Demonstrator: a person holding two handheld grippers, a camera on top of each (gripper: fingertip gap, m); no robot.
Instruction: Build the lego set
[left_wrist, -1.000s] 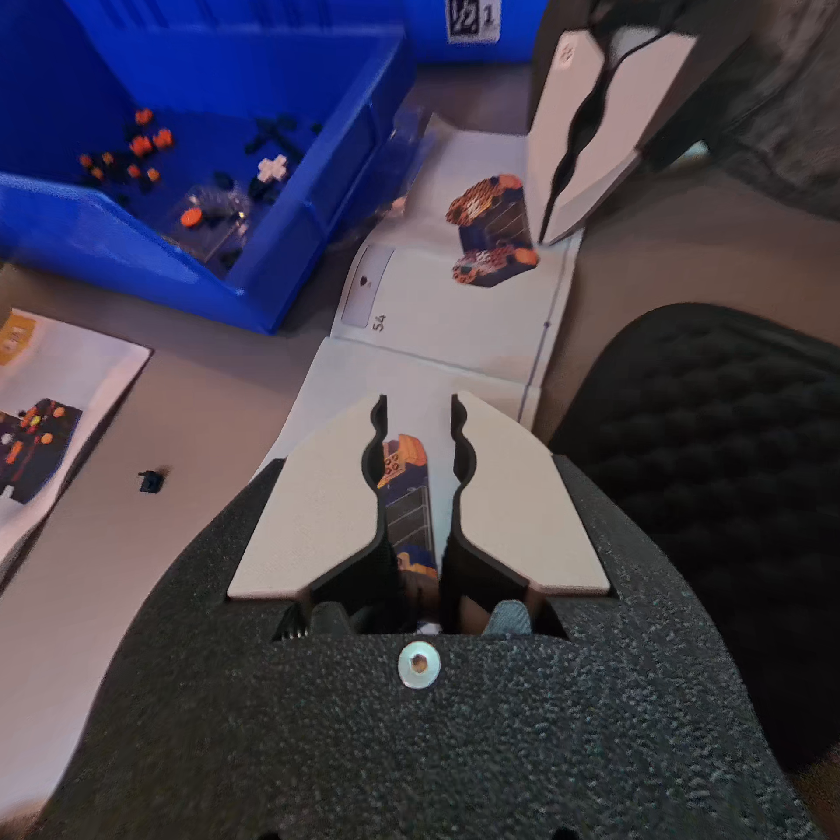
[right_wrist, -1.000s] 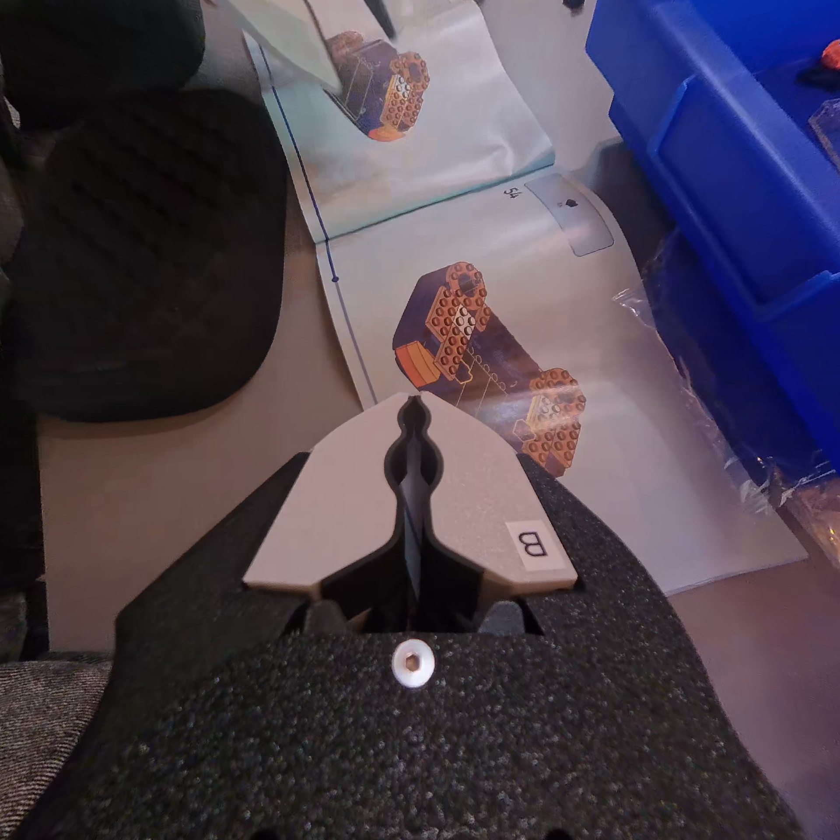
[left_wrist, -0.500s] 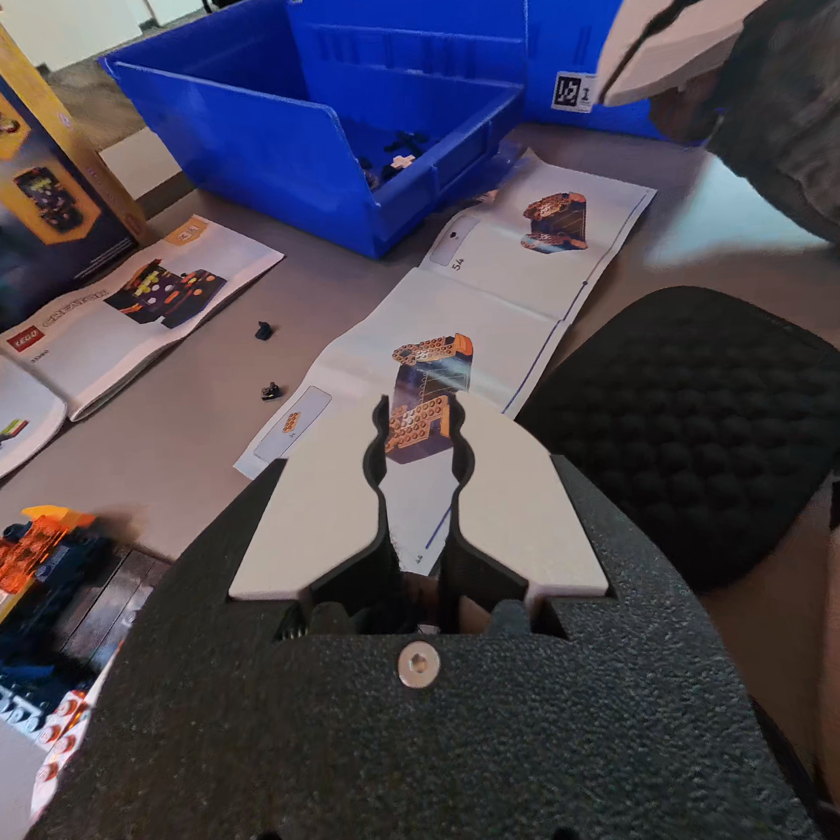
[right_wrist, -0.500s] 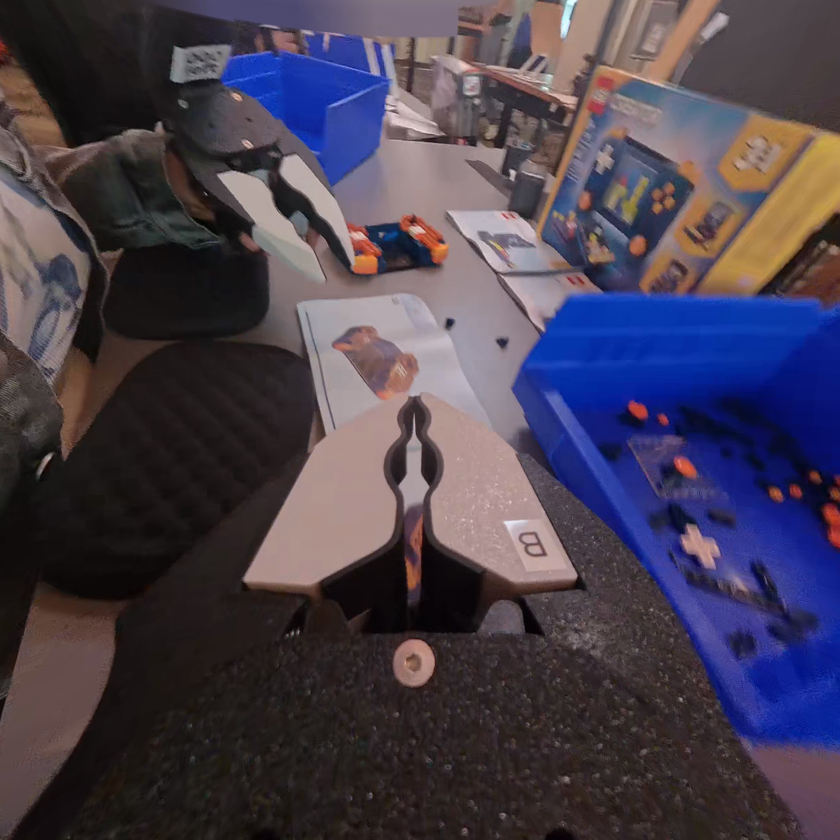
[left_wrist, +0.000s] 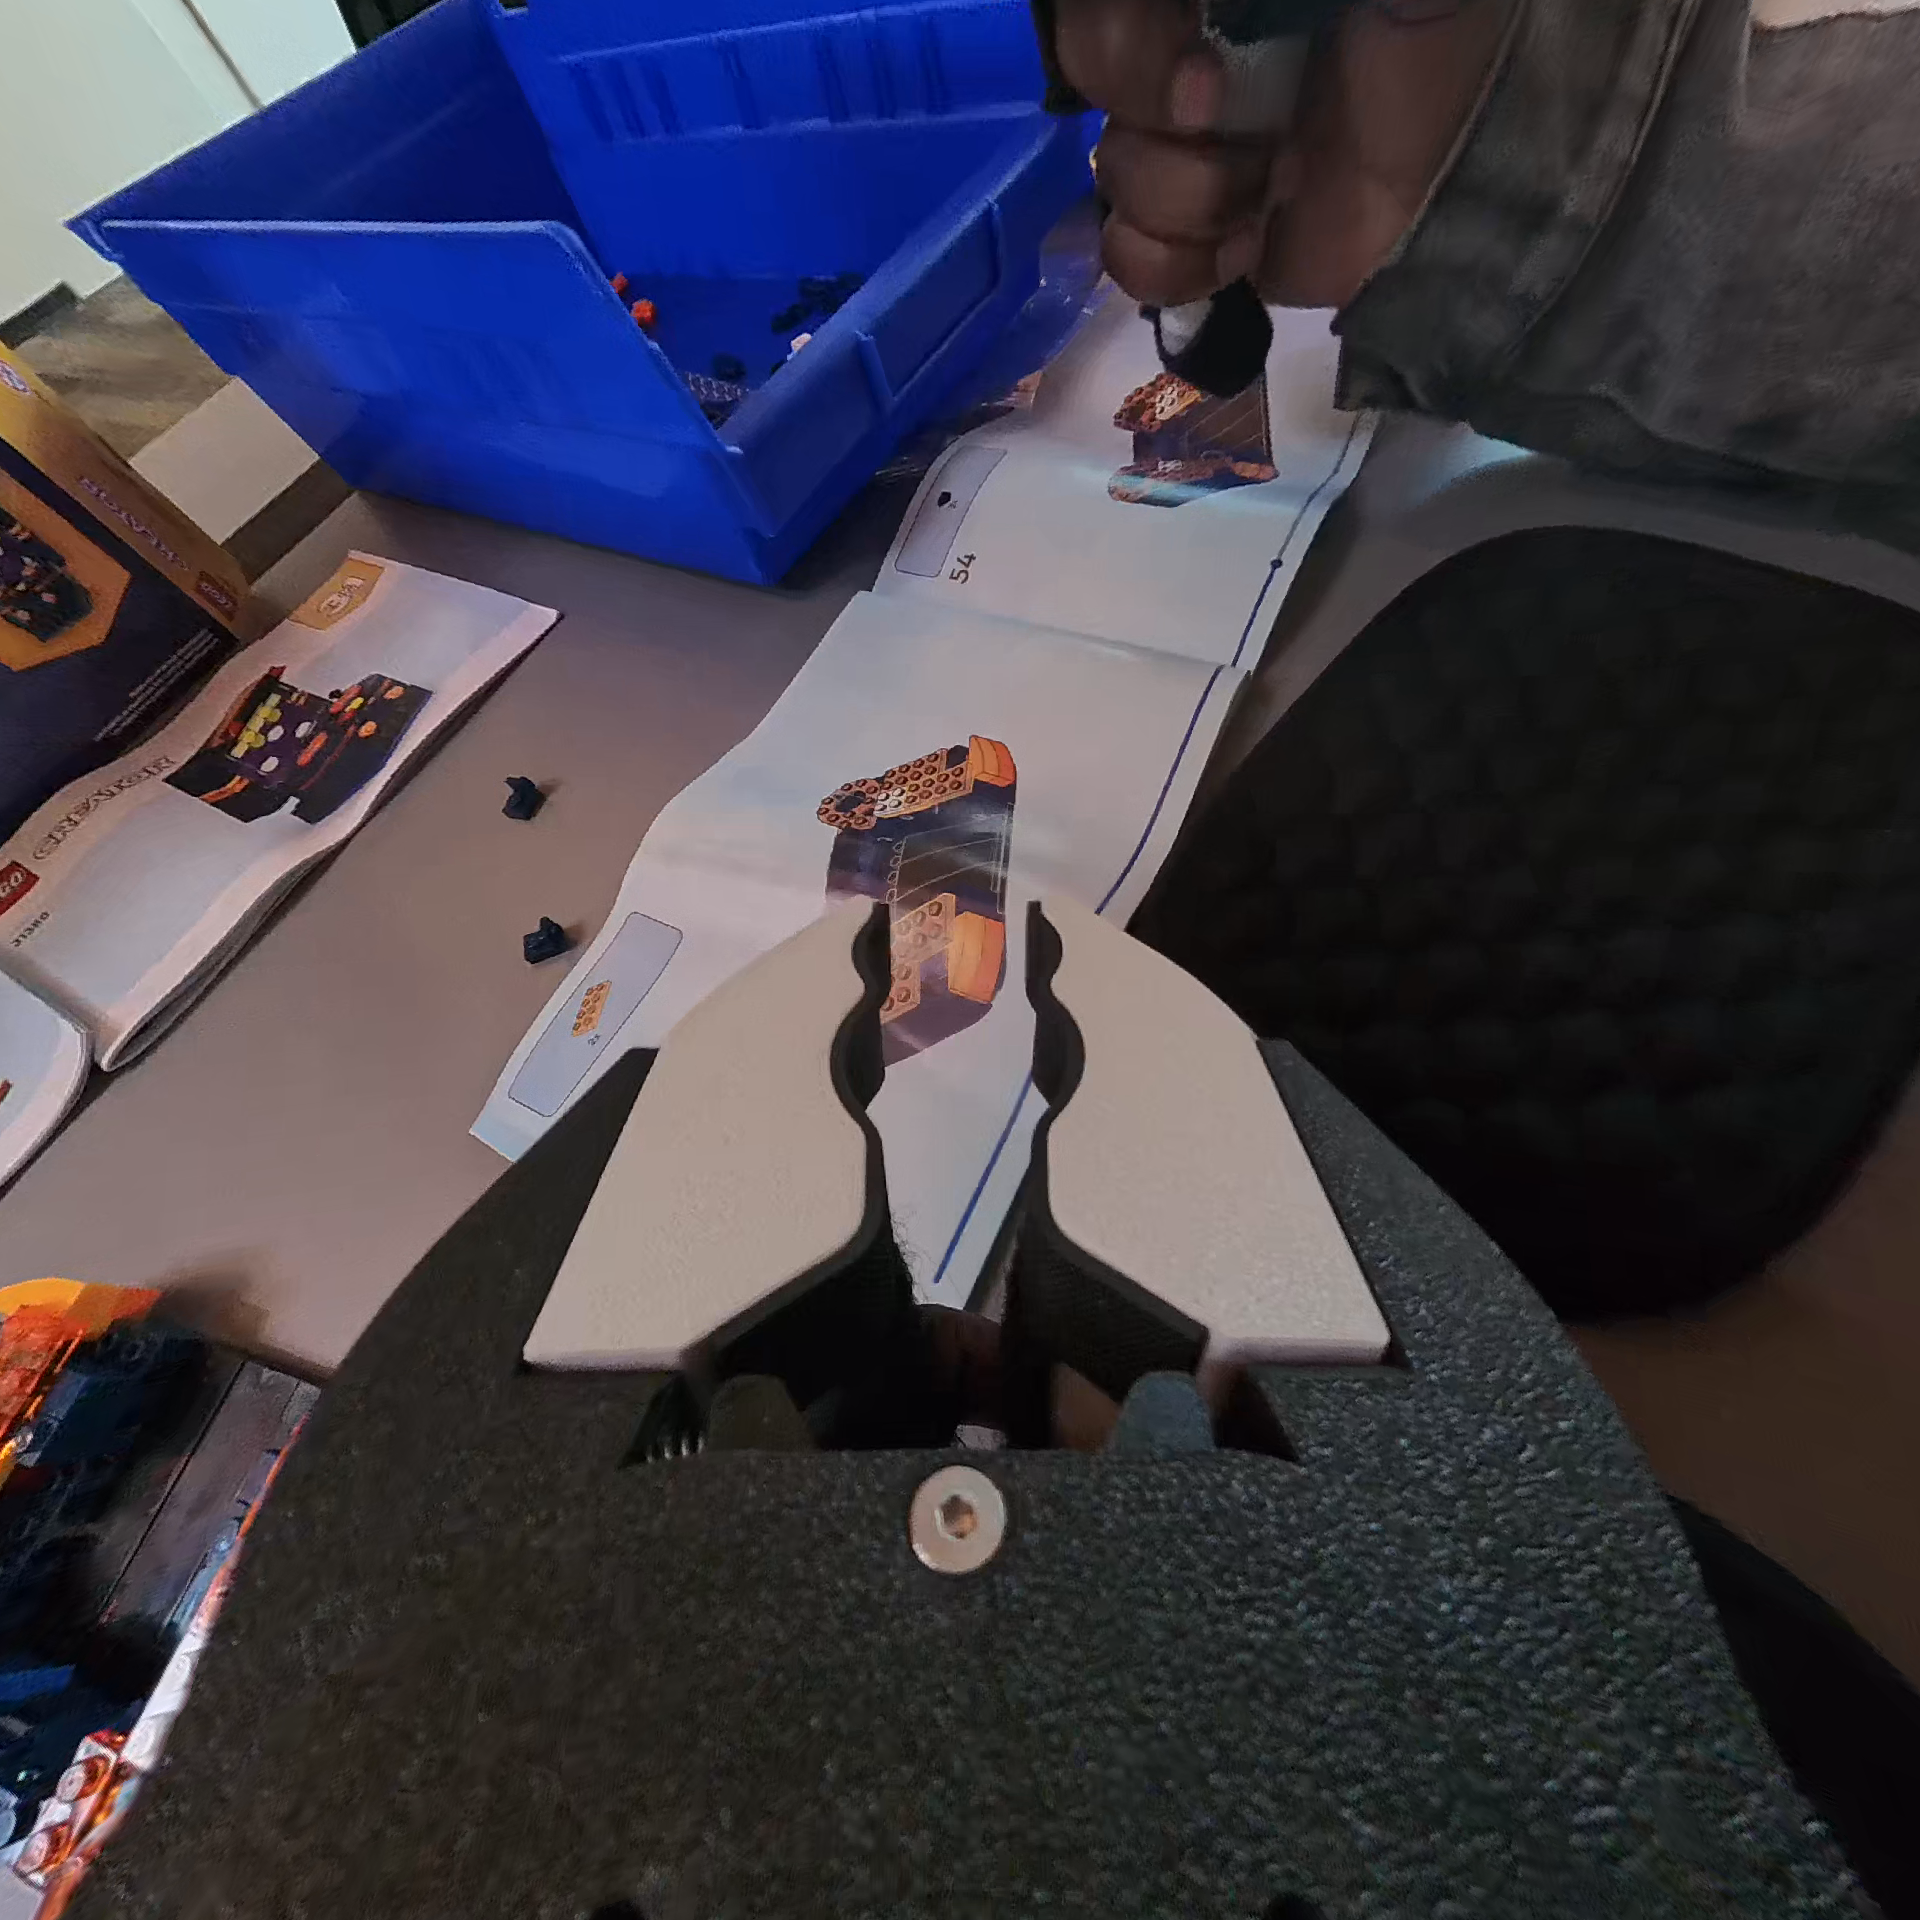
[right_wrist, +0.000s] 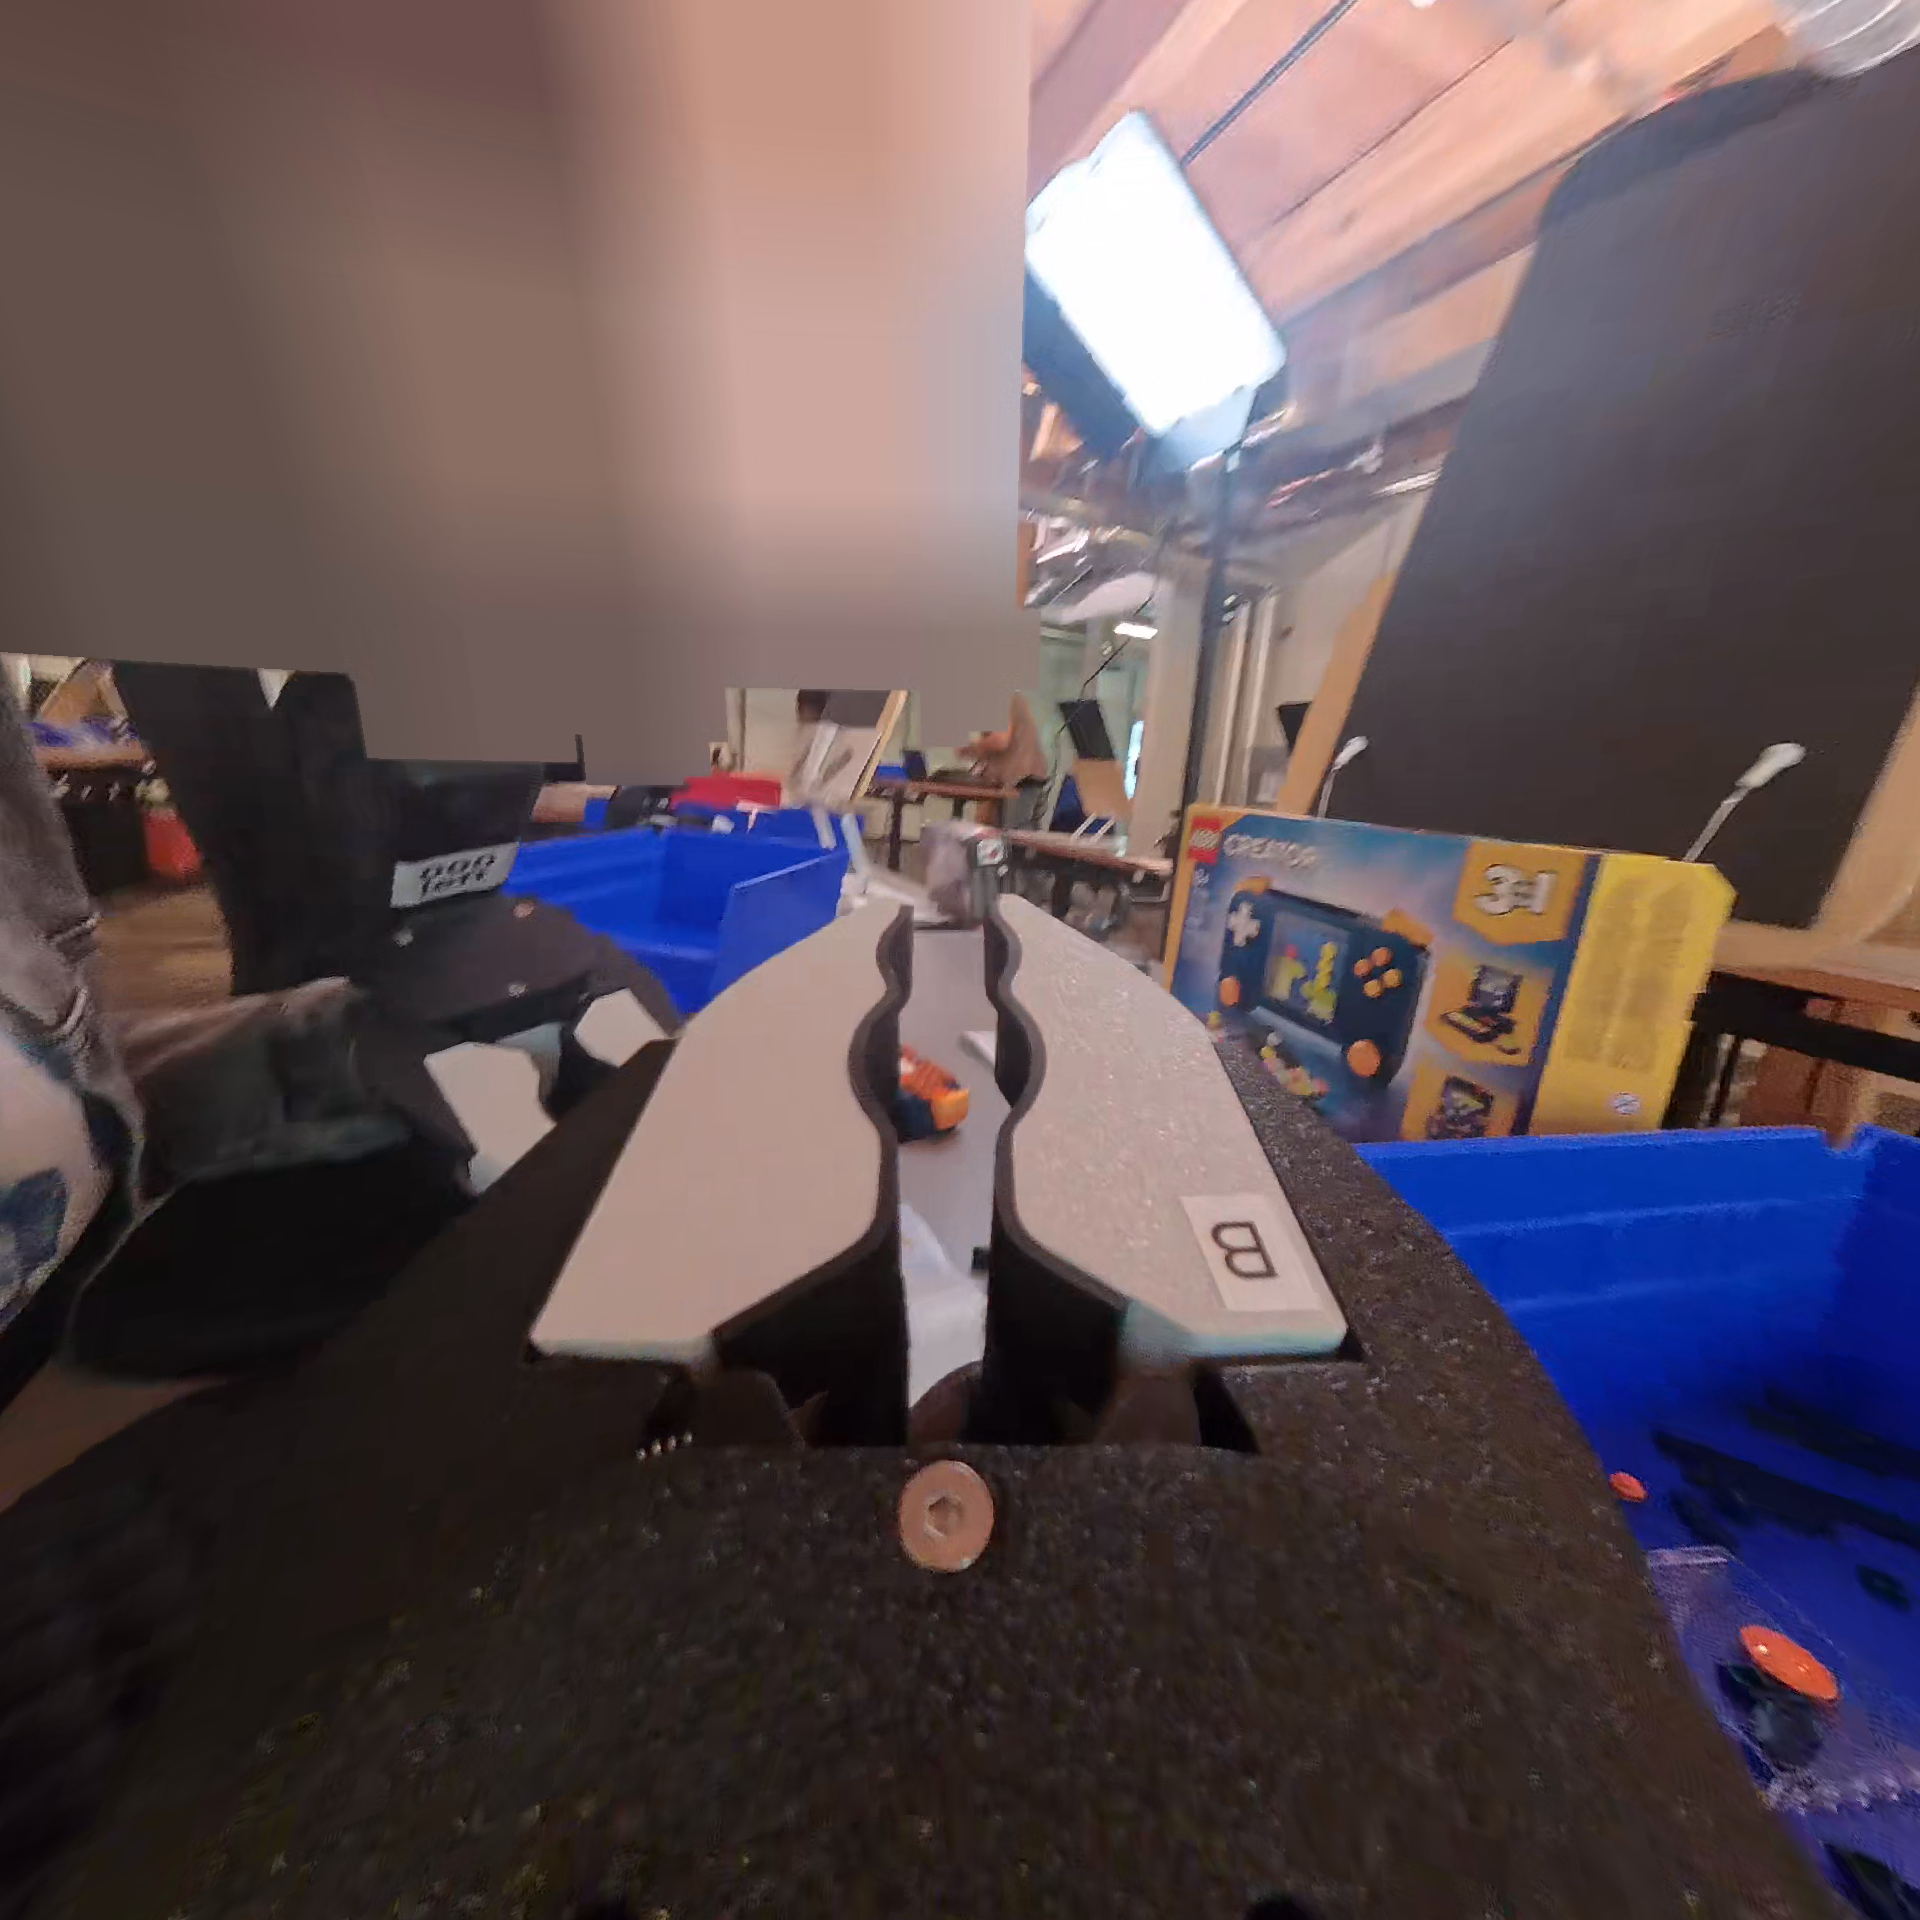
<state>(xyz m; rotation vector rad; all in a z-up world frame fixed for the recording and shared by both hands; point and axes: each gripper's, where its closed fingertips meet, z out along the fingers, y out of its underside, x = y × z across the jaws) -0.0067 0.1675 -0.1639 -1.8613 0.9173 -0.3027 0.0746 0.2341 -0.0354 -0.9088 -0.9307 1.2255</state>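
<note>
Left gripper sits low centre of its view w/ jaws spread a bit and nothing pinched, just hanging over the open instruction booklet on the grey table. That booklet's long axis runs from lower centre up toward the upper right, spine crosswise, w/ a printed orange-and-navy brick build on each page plus small parts call-out boxes and page numbers (not quoting any writing). Just left of it are two tiny black pieces on the bare table, apart from each other. Further left lies a closed booklet w/ a brick-toy logo on the cover, and a partly built orange/navy model sits at the lower left edge. A black padded cushion fills the right side. Further back is a blue bin w/ small orange and black bits inside, and at top right a hand in a grey sleeve. In the other view the right gripper is tilted up toward the room, jaws a narrow slit apart, gripping nothing; there's a white sticker w/ a letter on its right finger. Through the slit you see the little model on the table, and beyond at right a branded toy box standing upright behind another blue bin.
</note>
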